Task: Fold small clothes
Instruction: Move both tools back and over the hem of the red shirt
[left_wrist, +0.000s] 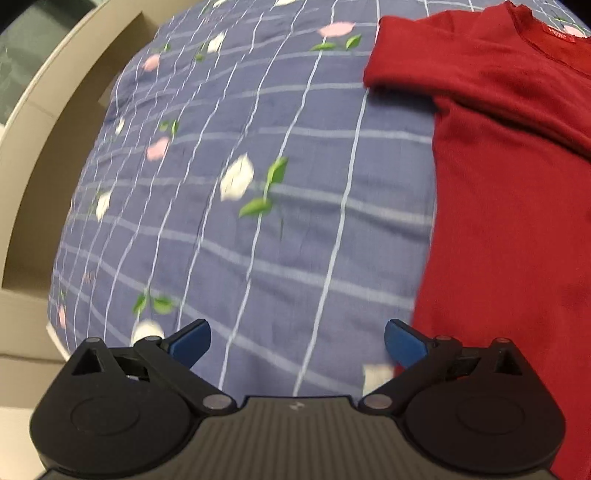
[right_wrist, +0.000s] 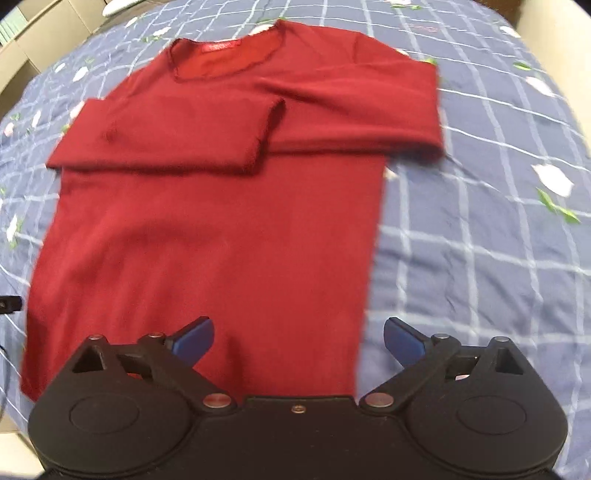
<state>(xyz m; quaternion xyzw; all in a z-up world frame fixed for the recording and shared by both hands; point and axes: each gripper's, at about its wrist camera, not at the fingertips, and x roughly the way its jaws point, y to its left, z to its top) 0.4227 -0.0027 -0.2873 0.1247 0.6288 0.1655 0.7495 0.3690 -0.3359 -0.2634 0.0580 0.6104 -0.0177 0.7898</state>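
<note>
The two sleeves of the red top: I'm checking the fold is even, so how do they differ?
The wearer-left sleeve lies folded straight across the chest, with its cuff near the middle. The wearer-right sleeve crosses at a slant, partly beneath the other's cuff, and its fold juts past the side of the red top. Both lie flat, folded inward.

Left tool (left_wrist: 297, 345) and right tool (right_wrist: 298, 343), both with blue-tipped jaws spread wide, empty.
</note>
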